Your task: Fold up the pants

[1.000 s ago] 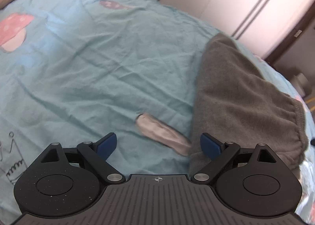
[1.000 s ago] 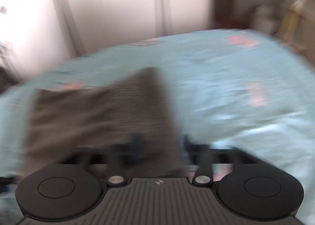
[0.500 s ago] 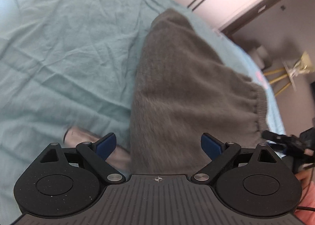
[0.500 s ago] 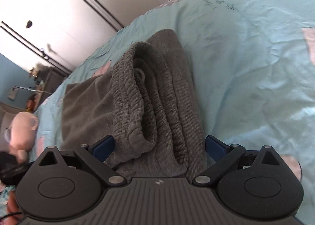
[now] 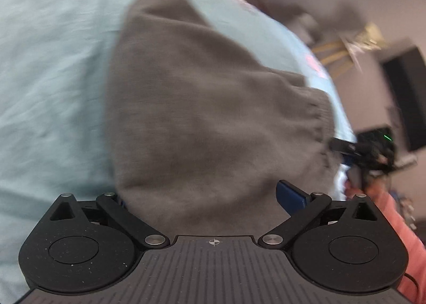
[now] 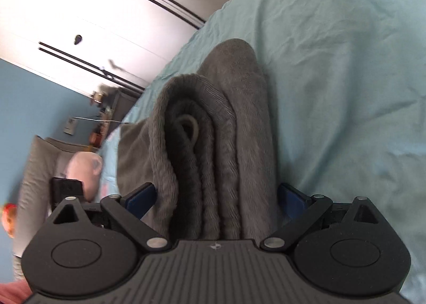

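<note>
Pants (image 5: 213, 107), grey and already folded into a thick bundle on the blue bedsheet (image 5: 53, 77), are straddled at 6 o'clock by the left gripper (image 5: 205, 197) and right gripper (image 6: 215, 194), both spread apart, so little beyond final tidying is judged left.

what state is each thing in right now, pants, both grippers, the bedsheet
pants: grey, folded into stacked layers, lying on the bed, waistband end between the right gripper's fingers
drawstring: loop tucked inside the folded waistband
left gripper: open, fingers wide apart astride the pants' near edge
right gripper: open, fingers either side of the folded stack, not squeezing it
bedsheet: light blue, spread out, wrinkled
</note>
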The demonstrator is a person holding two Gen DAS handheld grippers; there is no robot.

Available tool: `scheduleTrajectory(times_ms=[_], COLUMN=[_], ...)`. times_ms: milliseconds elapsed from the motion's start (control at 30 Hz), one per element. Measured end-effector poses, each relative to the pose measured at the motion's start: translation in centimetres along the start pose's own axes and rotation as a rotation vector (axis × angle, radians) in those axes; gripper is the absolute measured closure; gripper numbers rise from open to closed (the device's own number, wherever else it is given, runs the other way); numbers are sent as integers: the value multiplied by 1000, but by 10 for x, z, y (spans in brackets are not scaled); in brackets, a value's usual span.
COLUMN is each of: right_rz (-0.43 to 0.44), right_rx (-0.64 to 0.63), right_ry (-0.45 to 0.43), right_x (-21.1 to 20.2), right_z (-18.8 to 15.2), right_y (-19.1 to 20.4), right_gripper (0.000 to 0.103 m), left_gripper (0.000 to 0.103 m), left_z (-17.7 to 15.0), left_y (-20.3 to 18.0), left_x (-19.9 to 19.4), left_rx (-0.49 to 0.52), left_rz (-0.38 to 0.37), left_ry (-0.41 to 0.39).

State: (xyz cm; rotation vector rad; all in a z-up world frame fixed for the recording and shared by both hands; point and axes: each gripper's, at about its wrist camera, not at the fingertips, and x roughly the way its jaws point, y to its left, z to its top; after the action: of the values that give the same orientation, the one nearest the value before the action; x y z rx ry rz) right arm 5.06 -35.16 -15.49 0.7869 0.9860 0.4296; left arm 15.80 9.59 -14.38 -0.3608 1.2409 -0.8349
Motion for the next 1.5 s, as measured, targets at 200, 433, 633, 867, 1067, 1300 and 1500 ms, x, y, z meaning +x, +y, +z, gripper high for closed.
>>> scheduleTrajectory(times_ms=[200, 433, 633, 867, 1067, 1300, 1500], right_rz=[41, -180, -251, -165, -157, -486, -587], right_rx=[-84, -184, -227, -291, -268, -187, -325], right_ry=[100, 27, -71, -209, -281, -235, -425], right_x=[32, 36, 38, 18, 42, 77, 40], right_z=[6, -14, -28, -7, 46, 63, 19], right_y=[14, 58, 92, 139, 143, 107, 138], right_gripper=[5, 33, 43, 47, 47, 14, 9], left_gripper=[0, 44, 66, 67, 61, 34, 23], left_z=[9, 7, 12, 47, 84, 47, 7], left_y=[21, -4, -48, -89, -60, -25, -58], left_x=[19, 19, 0, -31, -22, -35, -50], left_rx=[-86, -47, 17, 151, 63, -20, 51], left_rz=[-72, 131, 226, 290, 338, 702, 587], left_ry=[-40, -70, -122, -280, -338, -401, -433])
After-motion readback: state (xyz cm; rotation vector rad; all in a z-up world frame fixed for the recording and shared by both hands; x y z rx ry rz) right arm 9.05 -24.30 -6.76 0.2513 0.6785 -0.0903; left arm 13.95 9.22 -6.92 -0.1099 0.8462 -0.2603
